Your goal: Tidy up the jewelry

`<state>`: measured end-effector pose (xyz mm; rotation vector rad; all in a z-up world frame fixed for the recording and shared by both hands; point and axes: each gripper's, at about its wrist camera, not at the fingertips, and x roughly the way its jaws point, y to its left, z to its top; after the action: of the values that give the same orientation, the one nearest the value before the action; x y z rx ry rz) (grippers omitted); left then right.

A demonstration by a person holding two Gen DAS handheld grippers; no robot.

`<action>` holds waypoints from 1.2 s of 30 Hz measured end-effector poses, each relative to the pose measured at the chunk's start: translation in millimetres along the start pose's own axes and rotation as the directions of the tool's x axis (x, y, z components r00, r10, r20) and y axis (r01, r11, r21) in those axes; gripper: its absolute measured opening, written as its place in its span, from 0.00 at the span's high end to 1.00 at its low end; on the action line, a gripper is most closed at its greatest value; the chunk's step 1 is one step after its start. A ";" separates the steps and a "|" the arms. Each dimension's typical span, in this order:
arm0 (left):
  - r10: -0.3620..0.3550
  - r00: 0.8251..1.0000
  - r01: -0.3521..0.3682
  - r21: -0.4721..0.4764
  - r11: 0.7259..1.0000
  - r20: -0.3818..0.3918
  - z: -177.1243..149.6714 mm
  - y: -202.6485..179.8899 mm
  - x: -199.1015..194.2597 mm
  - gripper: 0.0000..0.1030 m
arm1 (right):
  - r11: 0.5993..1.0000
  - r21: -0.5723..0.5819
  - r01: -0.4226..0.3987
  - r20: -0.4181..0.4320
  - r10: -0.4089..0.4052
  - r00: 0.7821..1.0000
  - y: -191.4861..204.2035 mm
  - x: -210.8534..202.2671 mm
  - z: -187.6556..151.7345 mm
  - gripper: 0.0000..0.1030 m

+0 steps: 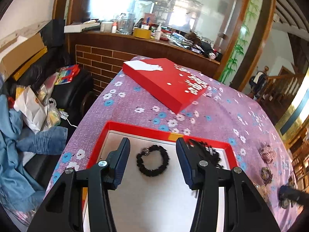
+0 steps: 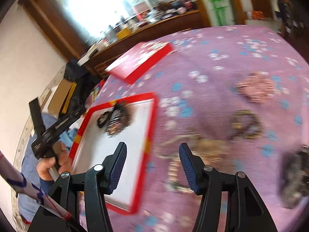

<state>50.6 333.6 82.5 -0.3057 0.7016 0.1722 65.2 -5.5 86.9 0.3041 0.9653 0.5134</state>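
A red-rimmed box (image 1: 135,128) with a white lining lies on the purple floral cloth. A black beaded bracelet (image 1: 153,160) lies inside it. My left gripper (image 1: 153,150) is open above the box, fingers either side of the bracelet. A dark beaded piece (image 1: 208,150) lies behind the right finger. In the right wrist view, which is blurred, my right gripper (image 2: 152,156) is open and empty over the box's right rim (image 2: 148,145). Loose jewelry lies on the cloth: a pink piece (image 2: 255,86), a dark ring (image 2: 247,123) and a pale chain (image 2: 193,150).
The red box lid (image 1: 170,83) lies further back on the table. A dark jewelry clump (image 2: 295,176) sits at the right edge. A cluttered sofa (image 1: 38,96) stands to the left, a wooden counter (image 1: 144,46) behind the table.
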 end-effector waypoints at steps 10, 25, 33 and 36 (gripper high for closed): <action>-0.112 0.992 0.123 0.213 0.969 -0.062 -21.6 -110.1 -59.4 0.54 | 0.983 0.180 0.020 0.085 -0.036 0.996 -87.3 -48.8 -0.7 0.42; -0.156 0.916 0.303 0.382 0.873 -0.370 -105.2 -263.3 26.8 0.54 | 0.973 0.233 0.005 0.099 -0.029 0.995 -127.0 -61.7 -9.9 0.42; -0.095 0.933 0.251 0.435 0.865 -0.348 -122.9 -281.3 56.9 0.54 | 0.969 0.246 -0.009 0.117 -0.020 0.993 -135.4 -71.3 -12.6 0.42; -0.115 0.940 0.253 0.429 0.867 -0.322 -125.4 -281.6 56.6 0.65 | 0.967 0.257 -0.002 0.117 -0.029 0.993 -138.4 -70.6 -11.3 0.42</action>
<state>89.5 29.8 16.2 0.0703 0.9721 -0.2336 61.5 -159.9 65.9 0.5548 0.9166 0.3527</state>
